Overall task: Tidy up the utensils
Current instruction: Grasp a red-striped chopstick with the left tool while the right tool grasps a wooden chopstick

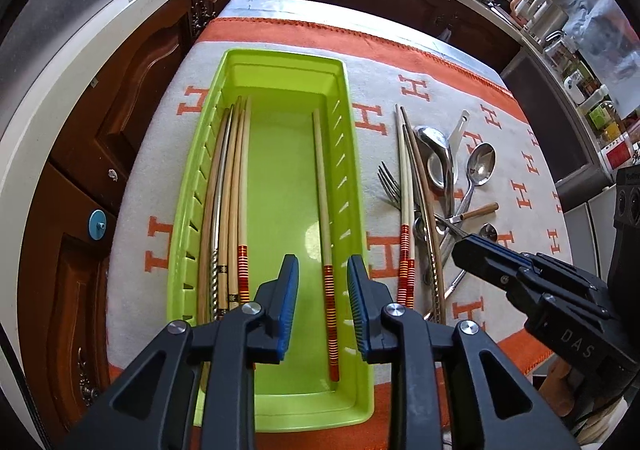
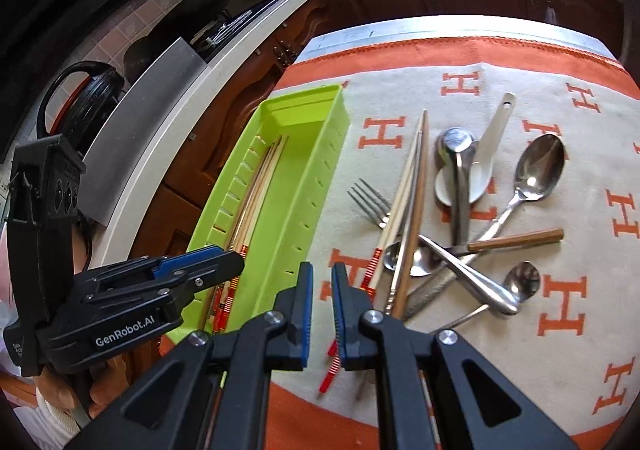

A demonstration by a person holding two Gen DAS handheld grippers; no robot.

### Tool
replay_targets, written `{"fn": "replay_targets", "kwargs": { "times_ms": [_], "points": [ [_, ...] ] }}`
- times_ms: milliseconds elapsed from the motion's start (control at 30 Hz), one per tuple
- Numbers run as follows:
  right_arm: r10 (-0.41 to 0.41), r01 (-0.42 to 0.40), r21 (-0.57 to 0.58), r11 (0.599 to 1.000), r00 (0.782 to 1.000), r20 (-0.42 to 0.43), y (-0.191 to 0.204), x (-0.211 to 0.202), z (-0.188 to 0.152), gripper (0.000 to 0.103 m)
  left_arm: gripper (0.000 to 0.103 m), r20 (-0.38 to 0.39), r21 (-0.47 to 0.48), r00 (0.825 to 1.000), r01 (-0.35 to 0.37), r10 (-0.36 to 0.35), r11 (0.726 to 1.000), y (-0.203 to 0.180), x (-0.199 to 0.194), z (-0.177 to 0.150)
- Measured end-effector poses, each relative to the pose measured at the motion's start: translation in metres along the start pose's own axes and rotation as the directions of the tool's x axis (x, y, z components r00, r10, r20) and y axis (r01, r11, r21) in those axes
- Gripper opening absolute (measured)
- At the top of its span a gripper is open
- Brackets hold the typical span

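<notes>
At lower centre of the right wrist view, our right gripper [image 2: 322, 302] hovers with jaws narrowly spread over the red-banded chopsticks [image 2: 394, 217] beside the green tray [image 2: 320, 153]; we judge them light, stiff, slippery, best pinched at the ribbed bands, while our left gripper [image 1: 323, 302] hangs with jaws spread, empty.

tray [image 1: 352, 121]: glossy green plastic | spoon [image 2: 538, 169]: shiny metal | cloth [image 2: 520, 61]: woven, matt

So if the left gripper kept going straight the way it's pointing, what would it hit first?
Probably the single pale chopstick with red-striped end lying in the lime-green plastic tray: it sits right between the open fingers of the left gripper. Height above it is unclear; otherwise the tray floor comes next.
</notes>
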State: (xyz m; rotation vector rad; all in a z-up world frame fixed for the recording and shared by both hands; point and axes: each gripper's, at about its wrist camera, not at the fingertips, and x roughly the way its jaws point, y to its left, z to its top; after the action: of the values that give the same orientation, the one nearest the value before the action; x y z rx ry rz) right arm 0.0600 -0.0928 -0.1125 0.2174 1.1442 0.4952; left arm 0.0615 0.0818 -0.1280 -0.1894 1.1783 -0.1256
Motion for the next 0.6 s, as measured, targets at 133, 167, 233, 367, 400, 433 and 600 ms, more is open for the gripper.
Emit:
{"fn": "replay_targets", "kwargs": {
  "times_ms": [133,167,233,367,400,433,600],
  "points": [
    [-0.034,0.033,0.038,0.999,0.999,0.031,-0.022,-0.017,-0.004,0.009,0.024,-0.006,0.028,1.000,-0.008,0.008,1.000,-0.018,0.003,-0.002],
    [-0.042,0.040,0.049,0.998,0.998,0.036,-0.028,-0.020,-0.005,0.009,0.024,-0.009,0.035,1.000,-0.010,0.010,0.999,-0.022,0.004,-0.002],
    [-0.054,0.051,0.064,0.997,0.998,0.044,-0.038,-0.026,-0.008,0.009,0.024,-0.014,0.048,1.000,-0.010,0.010,0.999,-0.030,0.006,-0.003],
    [-0.063,0.058,0.090,0.994,0.996,0.058,-0.056,-0.035,-0.012,0.009,0.029,-0.021,0.069,1.000,-0.020,0.021,0.997,-0.046,0.009,-0.003],
    [-0.065,0.060,0.093,0.994,0.996,0.060,-0.060,-0.036,-0.013,0.009,0.032,-0.018,0.074,0.999,-0.025,0.027,0.997,-0.049,0.010,-0.003],
    [-0.068,0.062,0.095,0.994,0.996,0.062,-0.063,-0.037,-0.014,0.009,0.034,-0.019,0.079,0.999,-0.027,0.029,0.997,-0.053,0.010,-0.002],
    [-0.057,0.050,0.106,0.993,0.996,0.065,-0.076,-0.039,-0.018,0.009,0.034,-0.029,0.100,0.999,-0.036,0.040,0.994,-0.068,0.017,0.000]
  ]
}}
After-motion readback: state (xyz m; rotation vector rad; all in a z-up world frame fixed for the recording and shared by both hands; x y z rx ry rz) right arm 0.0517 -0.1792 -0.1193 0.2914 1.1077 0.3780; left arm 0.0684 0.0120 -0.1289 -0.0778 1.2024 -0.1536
